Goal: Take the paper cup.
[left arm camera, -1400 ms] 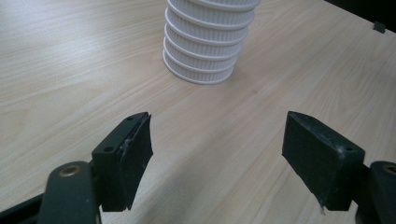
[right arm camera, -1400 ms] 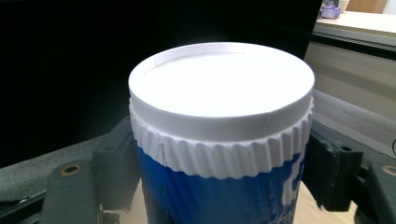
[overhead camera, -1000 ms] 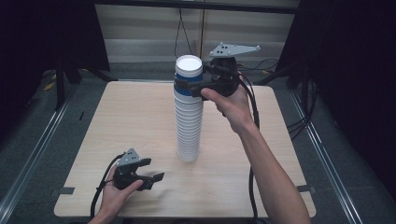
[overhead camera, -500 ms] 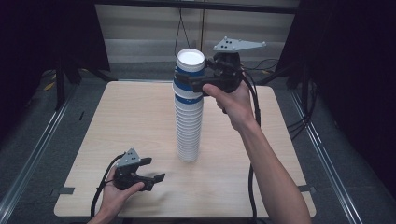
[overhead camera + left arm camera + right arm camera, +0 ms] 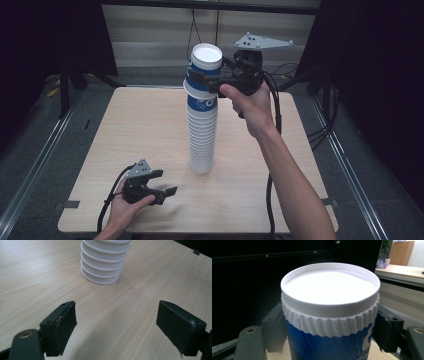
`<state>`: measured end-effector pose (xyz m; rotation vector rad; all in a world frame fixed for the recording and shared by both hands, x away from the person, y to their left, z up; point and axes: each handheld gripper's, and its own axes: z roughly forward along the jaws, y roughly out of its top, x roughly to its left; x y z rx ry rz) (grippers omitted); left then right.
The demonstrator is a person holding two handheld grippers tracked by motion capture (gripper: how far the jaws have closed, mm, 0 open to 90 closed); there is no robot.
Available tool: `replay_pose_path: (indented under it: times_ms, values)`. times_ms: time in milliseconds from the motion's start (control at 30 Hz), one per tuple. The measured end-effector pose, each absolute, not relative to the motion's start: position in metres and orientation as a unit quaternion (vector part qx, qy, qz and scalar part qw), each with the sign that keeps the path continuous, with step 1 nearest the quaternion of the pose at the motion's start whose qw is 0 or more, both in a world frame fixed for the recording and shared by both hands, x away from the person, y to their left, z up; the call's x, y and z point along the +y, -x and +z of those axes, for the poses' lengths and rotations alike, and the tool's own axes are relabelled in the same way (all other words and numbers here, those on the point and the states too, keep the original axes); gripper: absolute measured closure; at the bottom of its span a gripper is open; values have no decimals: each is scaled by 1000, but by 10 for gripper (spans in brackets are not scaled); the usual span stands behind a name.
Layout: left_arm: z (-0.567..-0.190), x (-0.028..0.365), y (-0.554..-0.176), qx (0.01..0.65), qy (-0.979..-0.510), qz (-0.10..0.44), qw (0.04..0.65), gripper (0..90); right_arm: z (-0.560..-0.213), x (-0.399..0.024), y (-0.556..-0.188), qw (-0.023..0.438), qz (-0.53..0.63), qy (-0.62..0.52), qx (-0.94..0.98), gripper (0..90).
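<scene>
Top cup clamped between the two black jaws of the right gripper, pads pressing on opposite sides of its blue wall just under the pleated white rim. Seen in the right gripper view standing upright between the jaws, base-up, flat white bottom facing the camera, rim band a little above the pads. Lifted partly off the stack of cups, tilted slightly, lower edge still overlapping the cup beneath. Stack directly below the right gripper, upside down on the wooden table, rims showing as white ribbed rings. Right hand wrapped around the gripper's body behind the cup, grey three-cornered plate on top.

Left gripper low over the near left part of the table, jaws wide apart with nothing but bare wood between them. In the left gripper view, foot of the stack ahead of the jaws and a little toward the left one, well apart from both pads. Left hand gripping the body from behind, cable trailing off to its side.
</scene>
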<state>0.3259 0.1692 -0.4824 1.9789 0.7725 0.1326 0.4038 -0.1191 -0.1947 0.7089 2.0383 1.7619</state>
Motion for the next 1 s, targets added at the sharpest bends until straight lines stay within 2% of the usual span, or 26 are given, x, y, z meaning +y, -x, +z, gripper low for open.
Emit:
replay_pose_path:
  times_ms: [700,1000]
  values:
    - [-482,168,-325,314,-815,57,483,165,-179,-131,-396,175,639,-261,702,255]
    - [-482,166,-324,309,-819,61,479,165,-179,-156,-389,173,649,-265,692,256]
